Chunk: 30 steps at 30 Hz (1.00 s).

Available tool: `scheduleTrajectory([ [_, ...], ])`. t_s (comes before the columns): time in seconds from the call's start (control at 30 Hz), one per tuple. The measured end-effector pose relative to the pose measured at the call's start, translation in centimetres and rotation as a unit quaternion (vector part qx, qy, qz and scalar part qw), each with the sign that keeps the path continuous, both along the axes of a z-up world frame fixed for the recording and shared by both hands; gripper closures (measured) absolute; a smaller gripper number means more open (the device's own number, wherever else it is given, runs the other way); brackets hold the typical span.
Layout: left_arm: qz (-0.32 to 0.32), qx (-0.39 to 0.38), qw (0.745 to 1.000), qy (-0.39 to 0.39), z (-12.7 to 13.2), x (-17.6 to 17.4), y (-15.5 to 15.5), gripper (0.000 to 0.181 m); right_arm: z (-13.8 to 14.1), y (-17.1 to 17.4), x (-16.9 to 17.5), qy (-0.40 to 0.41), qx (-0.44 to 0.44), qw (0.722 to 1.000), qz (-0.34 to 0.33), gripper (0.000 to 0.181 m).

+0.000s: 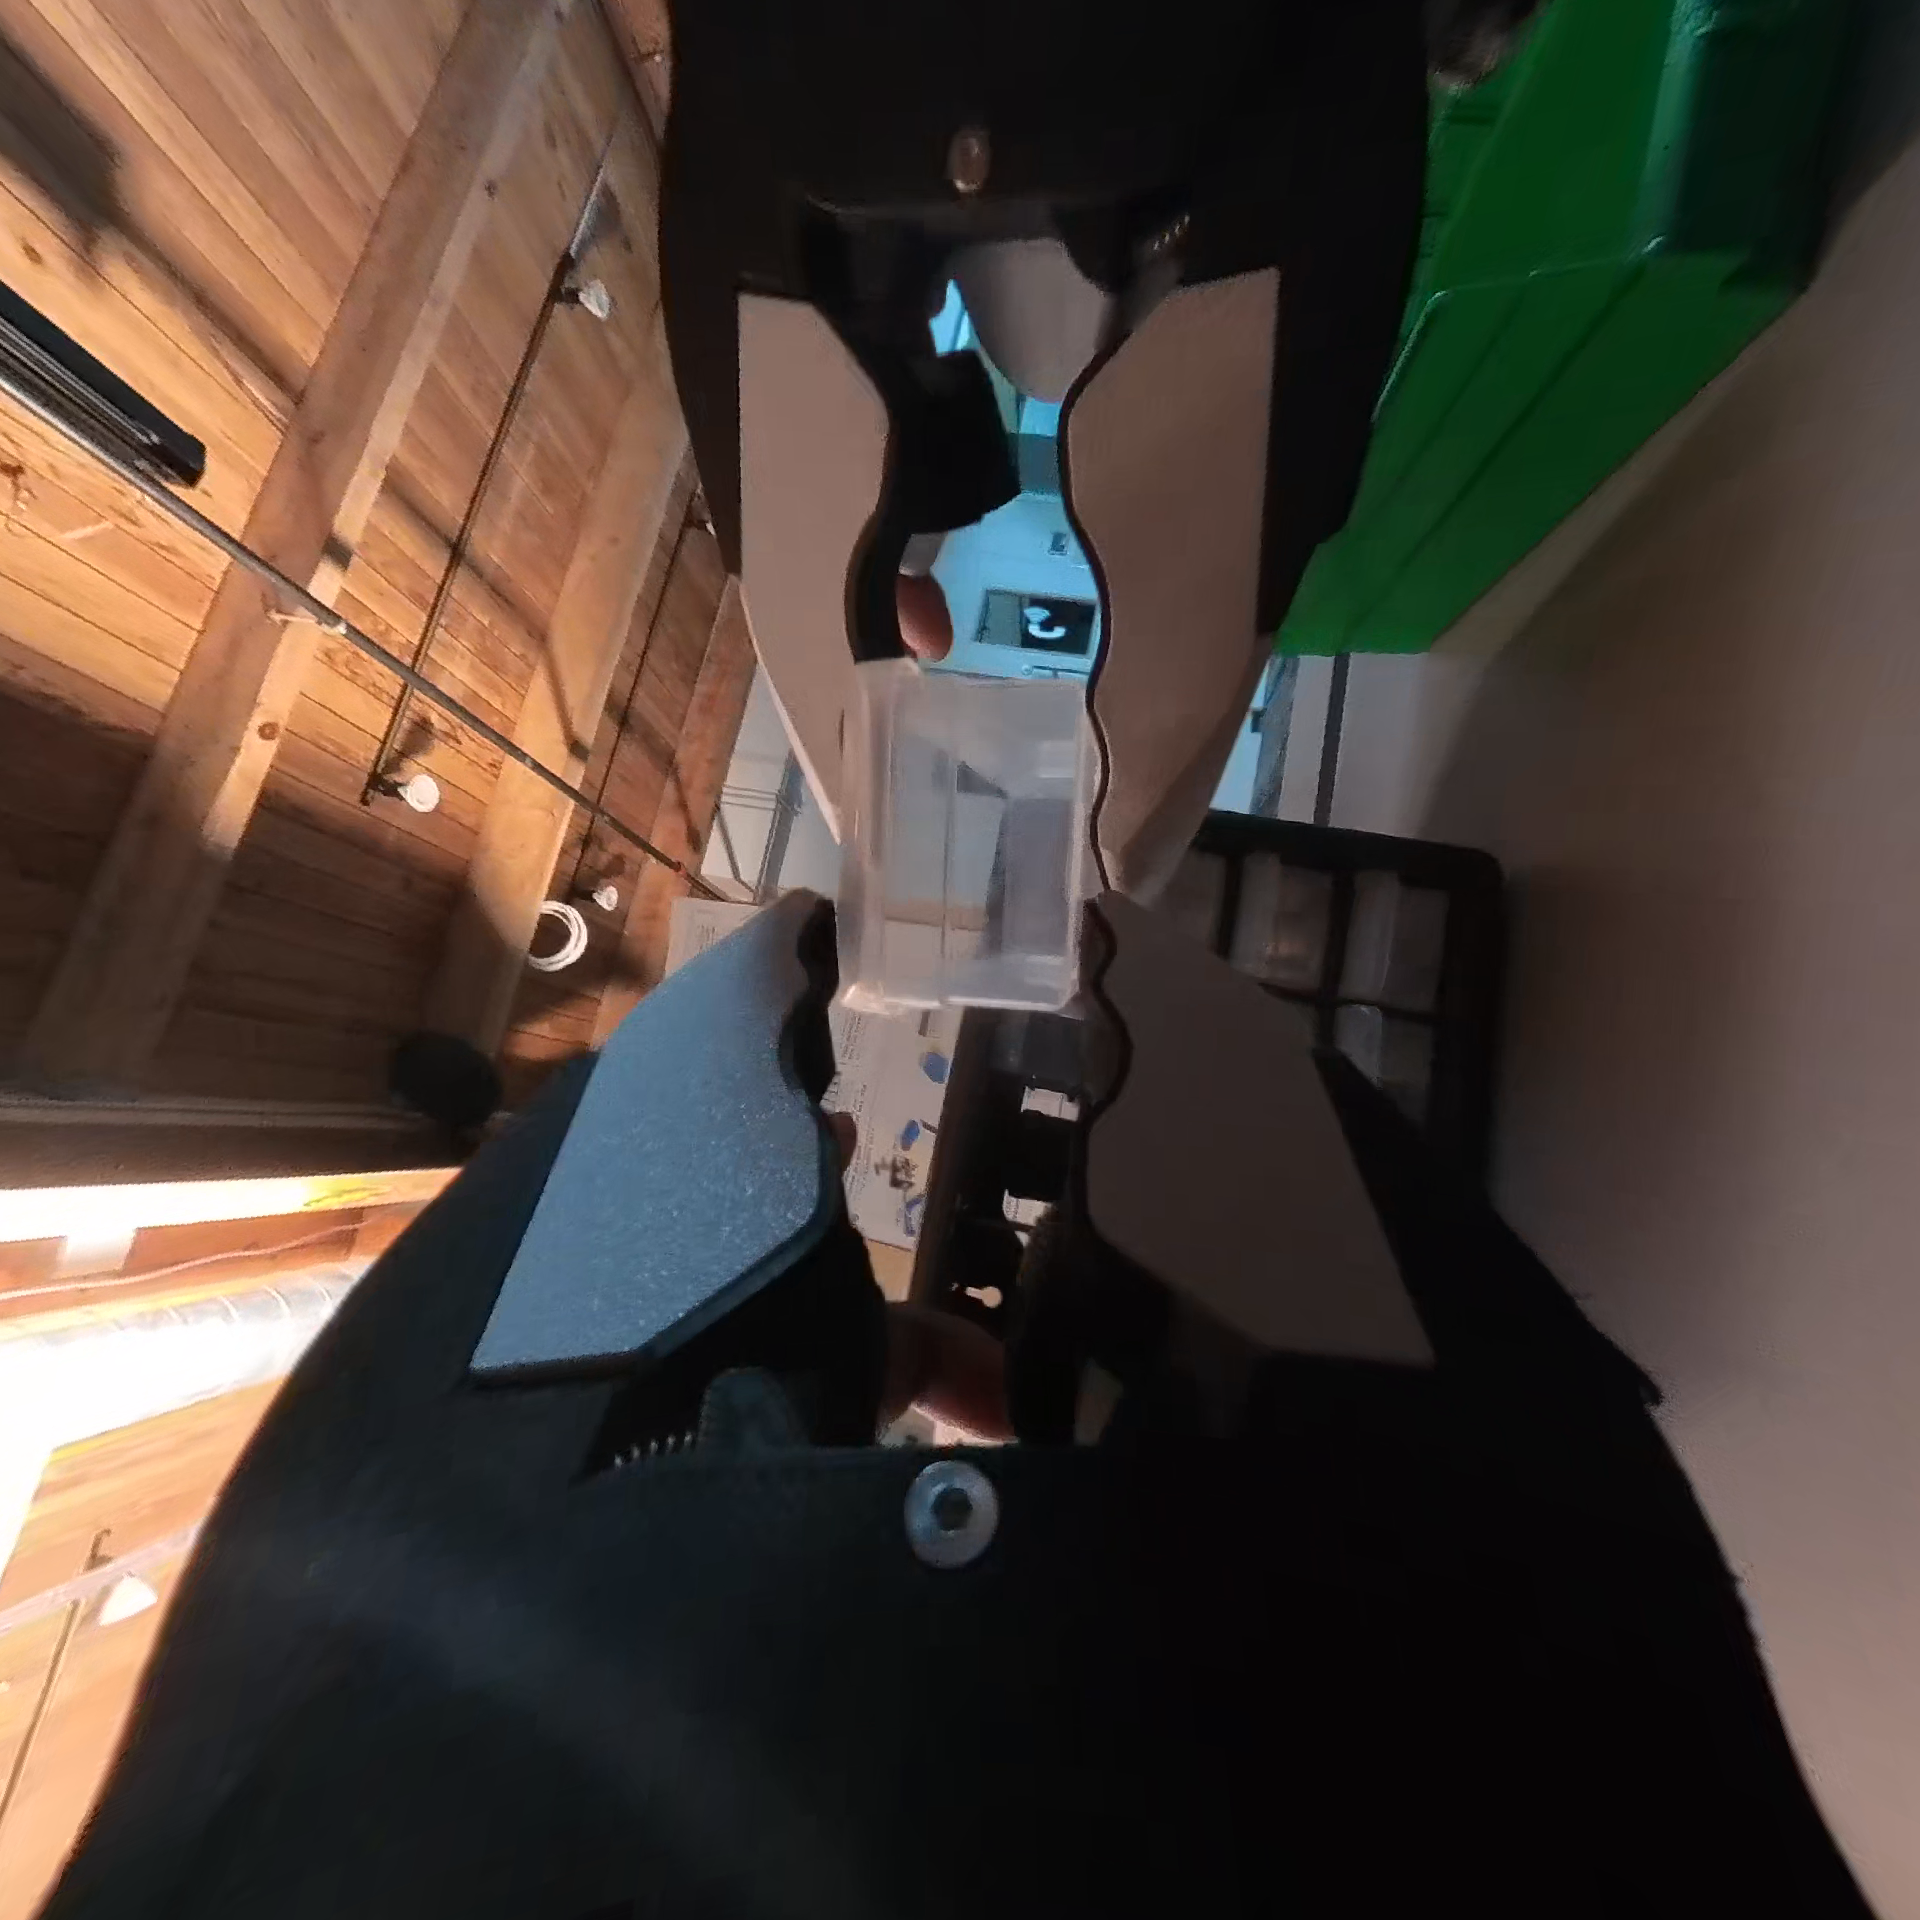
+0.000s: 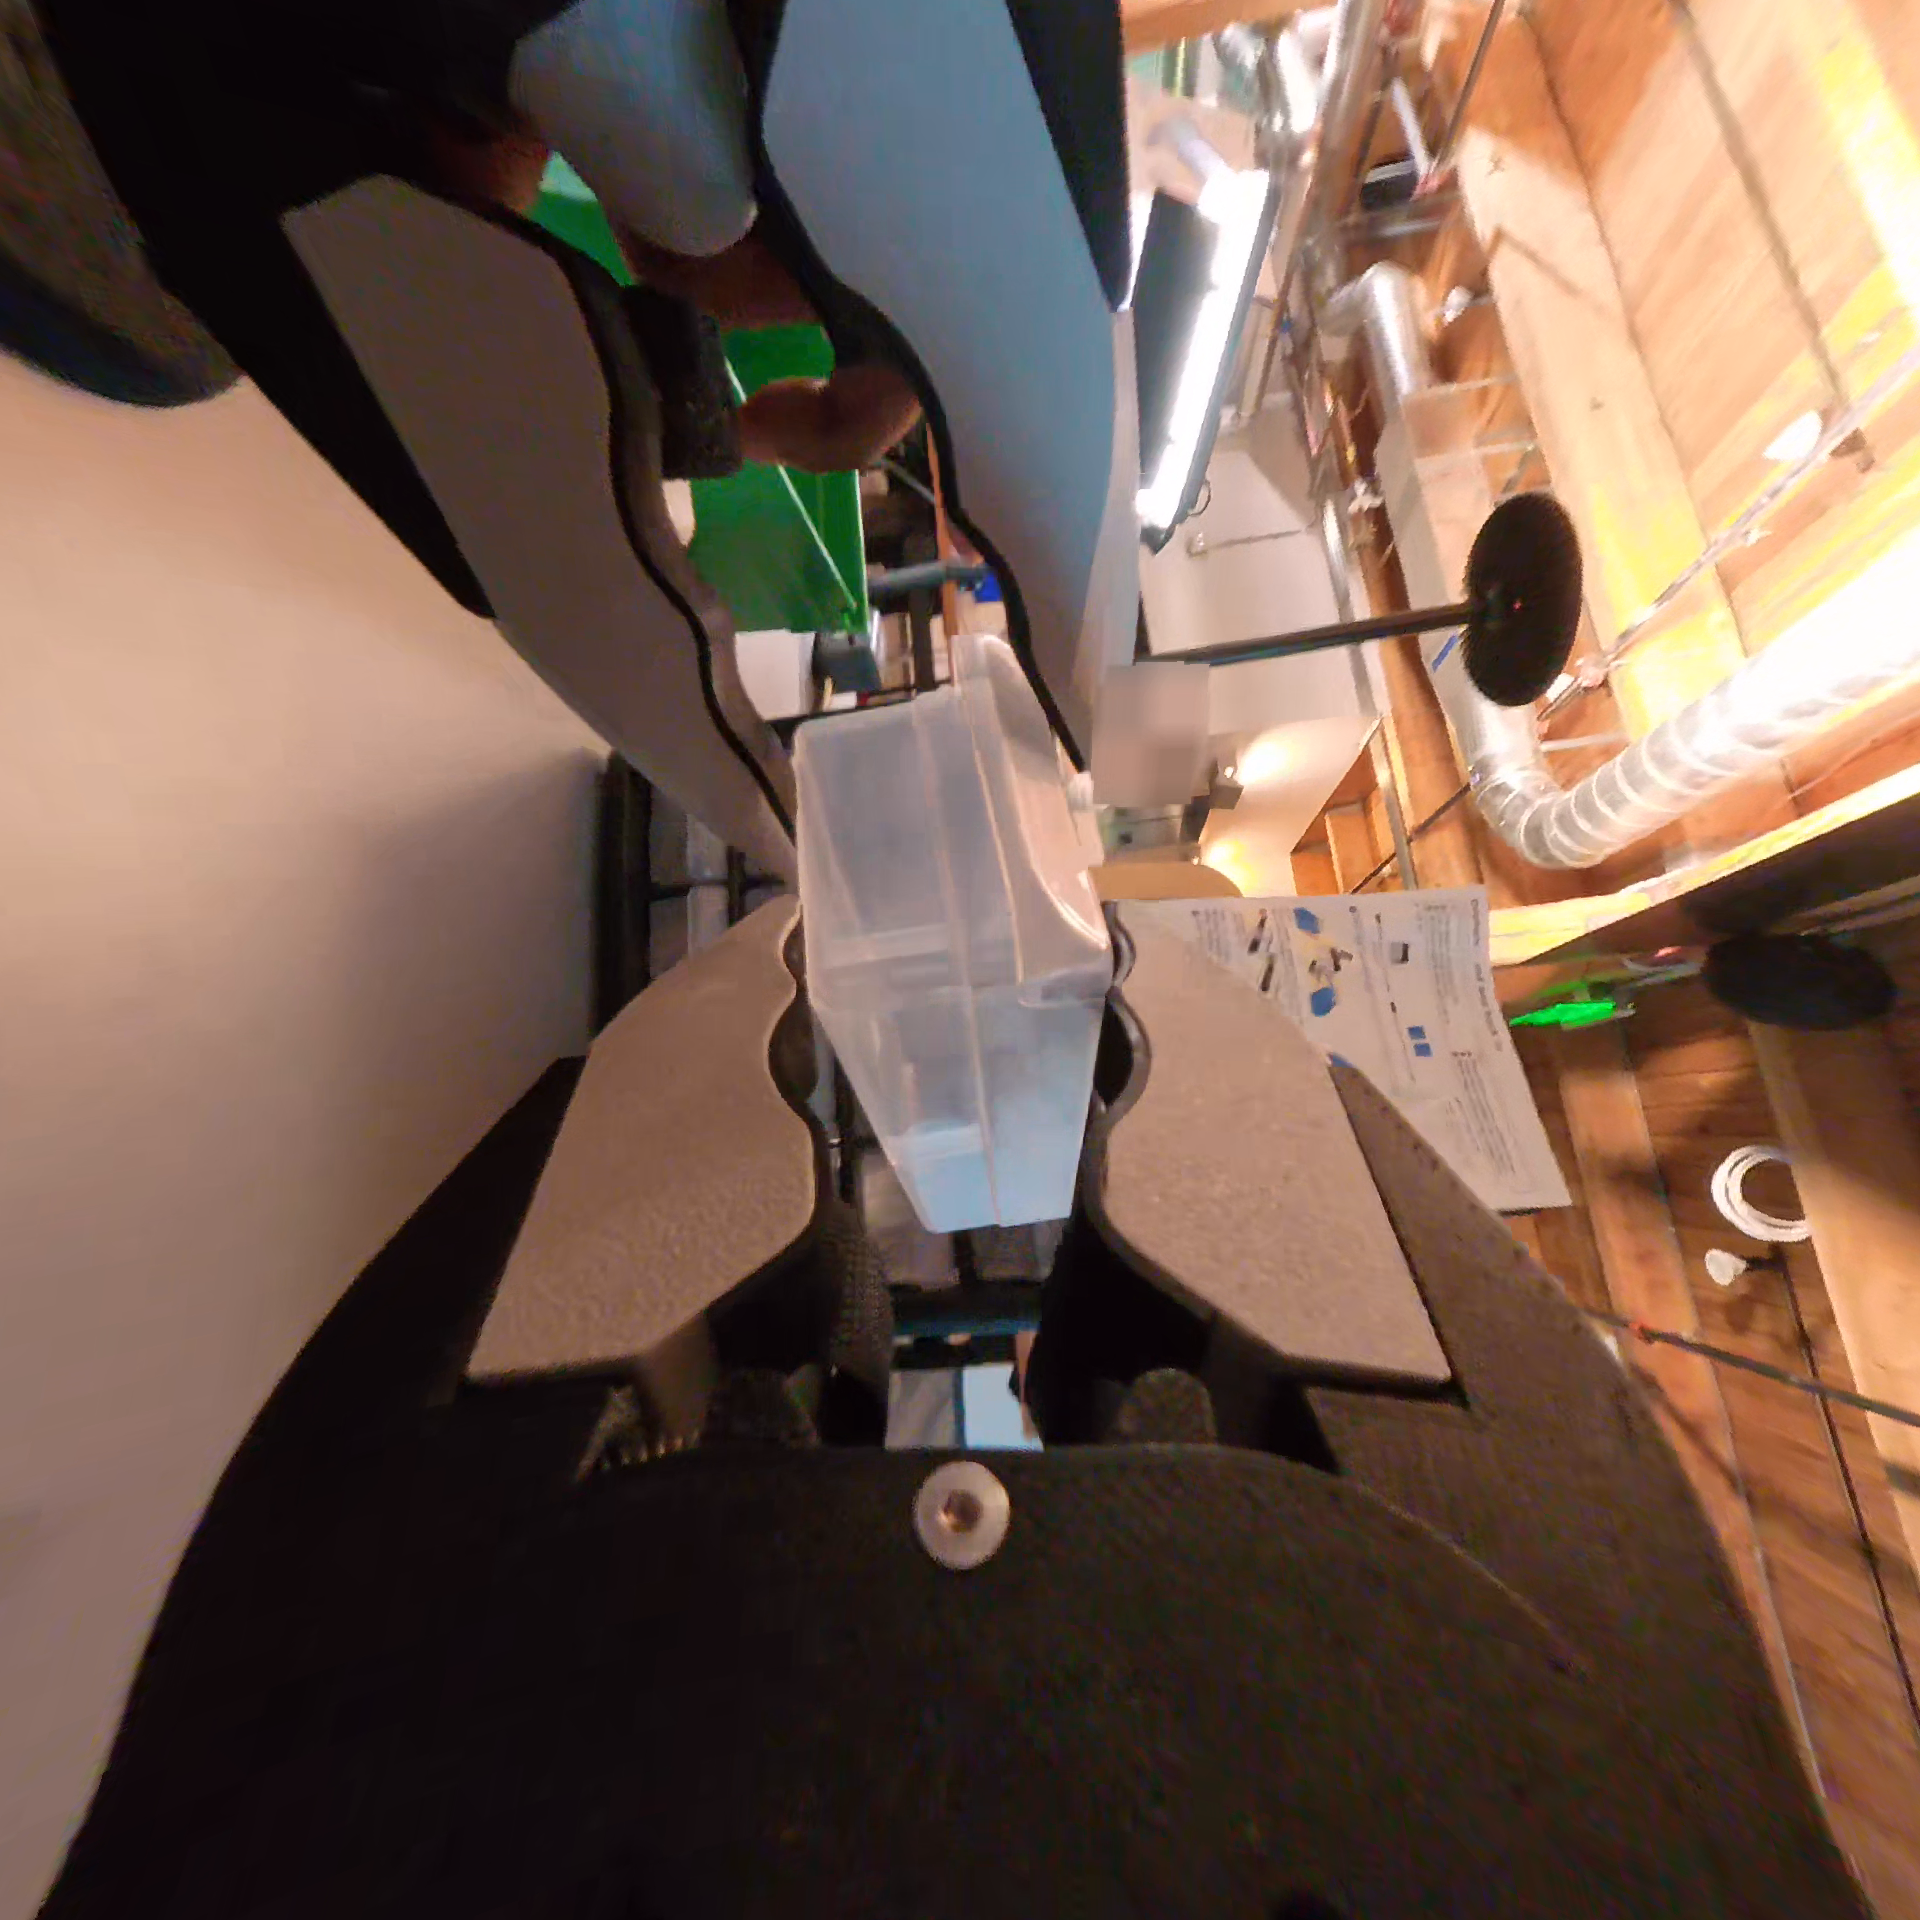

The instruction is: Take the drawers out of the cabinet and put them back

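Note:
One clear plastic drawer is held in the air between both grippers. My left gripper is shut on its near end, fingertips on both side walls. My right gripper comes in from the opposite side and is shut on the other end. In the right wrist view the same drawer sits between my right gripper's tips, with the left gripper clamped on its far end. The black cabinet, with several clear drawers in it, stands behind on the table and also shows in the right wrist view.
The views are rolled on their side. The beige table runs along the right edge. A green box lies beyond the cabinet. A printed sheet hangs behind, with wooden beams and ducts overhead.

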State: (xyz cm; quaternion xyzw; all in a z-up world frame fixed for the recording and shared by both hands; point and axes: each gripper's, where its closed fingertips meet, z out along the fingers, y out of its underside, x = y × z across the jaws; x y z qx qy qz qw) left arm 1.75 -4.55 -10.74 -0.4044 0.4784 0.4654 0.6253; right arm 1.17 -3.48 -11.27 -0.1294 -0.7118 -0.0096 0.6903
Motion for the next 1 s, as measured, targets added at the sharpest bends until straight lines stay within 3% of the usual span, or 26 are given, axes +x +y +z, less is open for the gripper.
scheduleTrajectory([
  [0.03, -0.004, 0.001, 1.000, 0.006, 0.0, 0.1, -0.2, 0.136, 0.1, -0.1, 0.0, 0.005, 0.011, 1.000, 0.005, 0.127],
  [0.2, -0.052, -0.017, 0.999, 0.006, -0.1, 0.1, -1.4, 0.137, 0.2, 0.8, -0.4, 0.027, 0.124, 0.992, 0.007, 0.125],
  [0.33, -0.009, -0.035, 0.999, -0.023, -0.7, -1.4, -0.4, 0.137, -0.6, 1.6, -1.3, -0.008, 0.112, 0.993, -0.021, 0.130],
  [0.43, 0.021, -0.006, 1.000, -0.003, -0.3, -1.2, -0.1, 0.123, -0.4, 2.2, -1.8, -0.023, 0.145, 0.987, -0.068, 0.132],
  [0.67, 0.042, 0.030, 0.998, 0.024, 0.0, -1.1, -0.1, 0.133, 0.2, 1.4, -2.6, -0.007, 0.124, 0.991, -0.048, 0.133],
  [0.8, 0.074, 0.011, 0.997, 0.013, -0.1, -2.0, -0.1, 0.134, -0.3, 1.5, -3.0, -0.007, 0.043, 0.999, -0.028, 0.135],
  [0.87, 0.083, 0.017, 0.996, -0.001, 0.5, -2.6, -0.4, 0.134, 0.0, 1.3, -2.9, 0.005, -0.033, 0.999, 0.013, 0.130],
  [1.0, 0.124, 0.037, 0.992, -0.007, 1.7, -4.4, -1.1, 0.135, 2.1, 2.3, -1.7, 0.024, -0.229, 0.969, 0.085, 0.127],
])
